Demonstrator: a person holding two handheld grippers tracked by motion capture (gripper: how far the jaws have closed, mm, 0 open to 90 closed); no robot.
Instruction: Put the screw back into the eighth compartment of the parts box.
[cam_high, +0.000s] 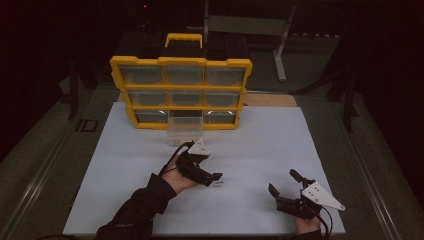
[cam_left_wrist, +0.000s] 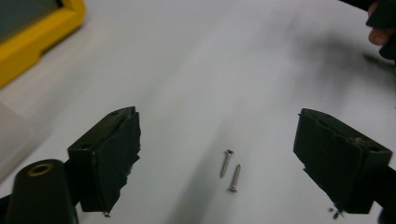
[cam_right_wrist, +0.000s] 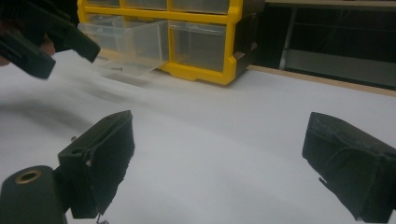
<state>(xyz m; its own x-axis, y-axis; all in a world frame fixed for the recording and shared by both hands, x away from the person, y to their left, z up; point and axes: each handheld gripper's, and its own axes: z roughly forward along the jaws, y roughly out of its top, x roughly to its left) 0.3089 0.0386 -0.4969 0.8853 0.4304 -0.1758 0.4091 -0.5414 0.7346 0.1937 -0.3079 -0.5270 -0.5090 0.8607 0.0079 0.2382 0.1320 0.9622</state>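
Black claws, dark sleeve

You are at a dim workshop or lab bench, white work surface, yellow small-parts organizer with clear drawers, loose screws, metal stand legs behind.

One marking legible: "ID" in pale letters on dark floor strip, left of white tabletop. Yellow organizer: no label or brand readable on frame or drawers. Grey plates on tongs: holes, no lettering. Gripper views: no text.
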